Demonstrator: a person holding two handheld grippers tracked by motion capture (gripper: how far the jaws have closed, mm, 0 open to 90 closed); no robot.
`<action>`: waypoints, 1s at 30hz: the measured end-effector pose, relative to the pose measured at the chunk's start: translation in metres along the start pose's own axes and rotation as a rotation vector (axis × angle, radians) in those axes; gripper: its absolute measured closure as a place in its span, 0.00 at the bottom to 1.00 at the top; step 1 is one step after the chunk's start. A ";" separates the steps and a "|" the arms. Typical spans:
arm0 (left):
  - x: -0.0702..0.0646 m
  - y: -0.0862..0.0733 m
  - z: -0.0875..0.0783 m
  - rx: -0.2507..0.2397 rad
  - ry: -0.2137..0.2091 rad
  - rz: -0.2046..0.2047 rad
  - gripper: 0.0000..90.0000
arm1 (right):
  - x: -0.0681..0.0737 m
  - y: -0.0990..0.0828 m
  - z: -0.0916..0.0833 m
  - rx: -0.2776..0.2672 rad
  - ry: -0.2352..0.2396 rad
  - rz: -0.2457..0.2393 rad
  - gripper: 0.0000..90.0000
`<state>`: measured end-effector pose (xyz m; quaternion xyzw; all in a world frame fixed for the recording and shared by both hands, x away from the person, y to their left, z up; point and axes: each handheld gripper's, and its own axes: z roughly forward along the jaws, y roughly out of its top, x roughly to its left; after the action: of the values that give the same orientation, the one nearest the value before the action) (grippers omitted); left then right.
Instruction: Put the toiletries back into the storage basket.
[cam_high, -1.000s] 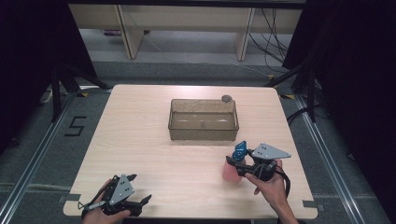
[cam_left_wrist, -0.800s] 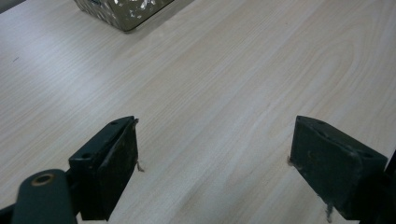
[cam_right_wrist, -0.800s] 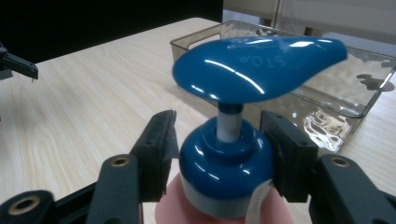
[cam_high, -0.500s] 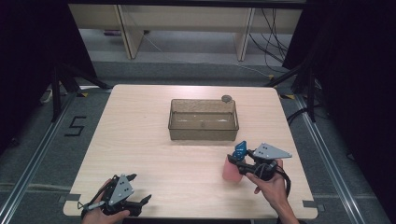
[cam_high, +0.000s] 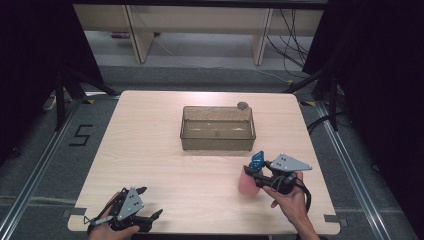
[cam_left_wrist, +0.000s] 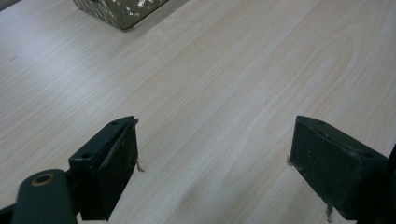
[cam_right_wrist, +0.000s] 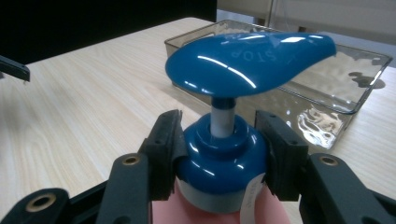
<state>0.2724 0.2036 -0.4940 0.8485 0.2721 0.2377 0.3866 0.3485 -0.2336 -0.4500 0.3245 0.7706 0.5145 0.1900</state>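
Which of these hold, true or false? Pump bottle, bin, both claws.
1. The right claw is shut on the blue collar of the pink pump bottle. True.
2. The pump bottle stands inside the clear bin. False: it stands on the table, in front of the bin and apart from it.
3. The left claw is open with nothing between its jaws. True.
4. The left claw holds the bin's rim. False: it is at the near left corner of the table, far from the bin.
5. The bottle's pump head is red. False: it is blue.
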 end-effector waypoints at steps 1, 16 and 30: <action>0.000 0.000 0.000 -0.003 0.009 0.001 0.16 | 0.000 0.000 0.000 0.000 0.000 0.000 0.59; -0.001 -0.001 0.001 -0.017 0.003 -0.022 0.16 | 0.006 0.019 -0.002 -0.039 -0.031 -0.022 0.60; 0.001 -0.001 0.000 -0.016 0.015 -0.011 0.16 | 0.007 0.047 0.002 -0.051 -0.021 -0.027 0.60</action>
<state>0.2734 0.2048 -0.4941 0.8421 0.2778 0.2439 0.3926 0.3594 -0.2151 -0.4076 0.3145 0.7596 0.5279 0.2129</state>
